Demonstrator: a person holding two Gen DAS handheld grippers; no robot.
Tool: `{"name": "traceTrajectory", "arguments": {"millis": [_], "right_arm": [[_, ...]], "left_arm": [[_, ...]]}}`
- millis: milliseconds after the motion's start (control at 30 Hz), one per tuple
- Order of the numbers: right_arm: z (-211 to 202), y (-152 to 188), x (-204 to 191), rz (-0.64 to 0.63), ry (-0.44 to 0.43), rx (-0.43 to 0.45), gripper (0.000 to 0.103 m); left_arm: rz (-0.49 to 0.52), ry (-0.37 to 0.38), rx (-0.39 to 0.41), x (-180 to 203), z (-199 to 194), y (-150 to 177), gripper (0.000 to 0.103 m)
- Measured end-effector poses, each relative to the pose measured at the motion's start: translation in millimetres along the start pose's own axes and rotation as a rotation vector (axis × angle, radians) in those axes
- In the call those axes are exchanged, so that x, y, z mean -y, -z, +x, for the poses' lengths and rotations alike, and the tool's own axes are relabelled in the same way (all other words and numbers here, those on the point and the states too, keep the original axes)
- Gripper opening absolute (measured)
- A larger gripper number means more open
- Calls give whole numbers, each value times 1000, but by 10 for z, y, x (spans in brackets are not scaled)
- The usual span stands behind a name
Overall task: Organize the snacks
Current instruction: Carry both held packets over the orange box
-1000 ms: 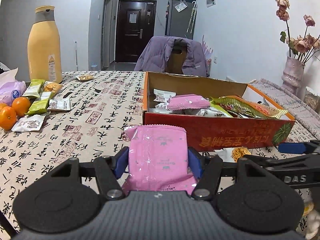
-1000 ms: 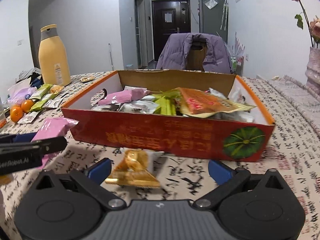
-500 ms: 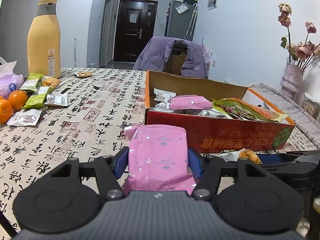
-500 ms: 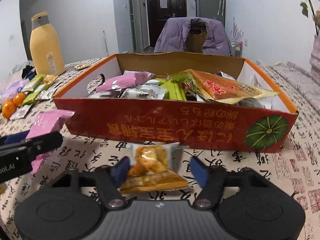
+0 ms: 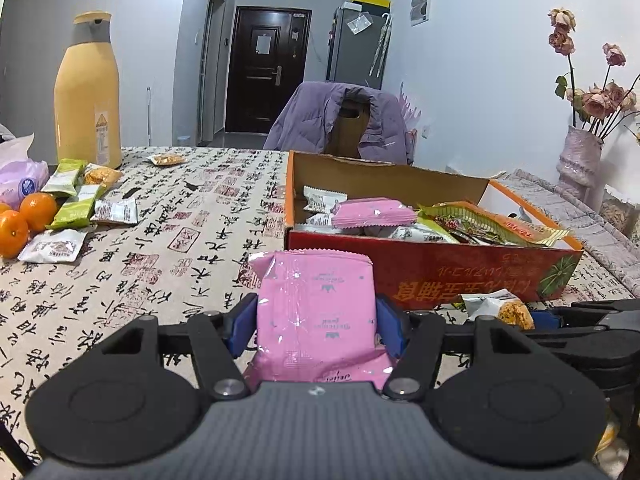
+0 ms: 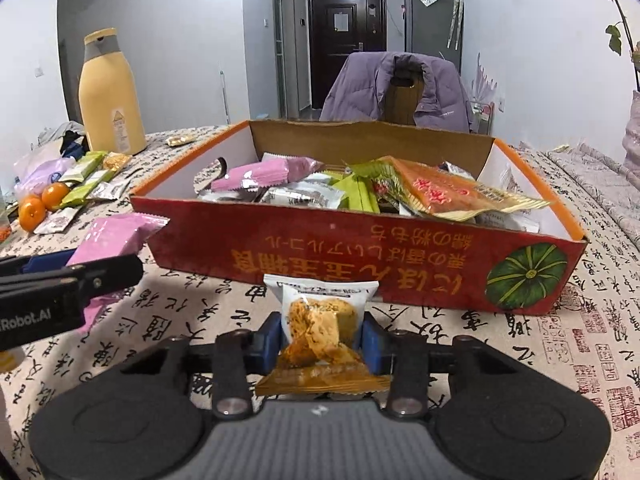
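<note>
My left gripper is shut on a pink snack packet, held upright just before the red cardboard box of snacks. The right wrist view shows that packet at the left. My right gripper is closing its jaws on a small clear packet with an orange snack; both blue pads touch its sides. It hangs close to the box's front wall. The left wrist view shows this packet at the right.
Loose snack packets, oranges and a purple tissue pack lie at the table's left. A tall yellow bottle stands behind them. A vase of flowers is far right, a chair with a purple jacket behind the box.
The right jaws have gone from wide open to closed on the orange snack packet, which now stands upright between them. The left gripper still holds the pink packet in the same place.
</note>
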State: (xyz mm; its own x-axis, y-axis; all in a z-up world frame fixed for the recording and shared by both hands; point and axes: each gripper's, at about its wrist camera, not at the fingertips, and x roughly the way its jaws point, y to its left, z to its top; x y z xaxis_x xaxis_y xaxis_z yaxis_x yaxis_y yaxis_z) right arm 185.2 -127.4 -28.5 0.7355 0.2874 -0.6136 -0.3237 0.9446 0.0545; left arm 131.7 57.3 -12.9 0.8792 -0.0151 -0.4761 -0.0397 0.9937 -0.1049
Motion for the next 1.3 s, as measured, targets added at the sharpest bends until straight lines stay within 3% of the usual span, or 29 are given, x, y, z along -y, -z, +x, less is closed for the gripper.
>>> {"name": "traceTrajectory", "arguments": {"millis": [300, 700, 1300], "right_arm": [[-311, -122, 51, -7, -16, 93, 40], [-499, -417, 198, -11, -11, 208, 40], [-158, -1011, 668, 20, 54, 293, 40]], "left_arm": [[-11, 5, 45, 75, -164, -110, 63], [3, 30, 112, 307, -187, -485, 63], [-4, 6, 141, 606, 339, -1063, 63]]}}
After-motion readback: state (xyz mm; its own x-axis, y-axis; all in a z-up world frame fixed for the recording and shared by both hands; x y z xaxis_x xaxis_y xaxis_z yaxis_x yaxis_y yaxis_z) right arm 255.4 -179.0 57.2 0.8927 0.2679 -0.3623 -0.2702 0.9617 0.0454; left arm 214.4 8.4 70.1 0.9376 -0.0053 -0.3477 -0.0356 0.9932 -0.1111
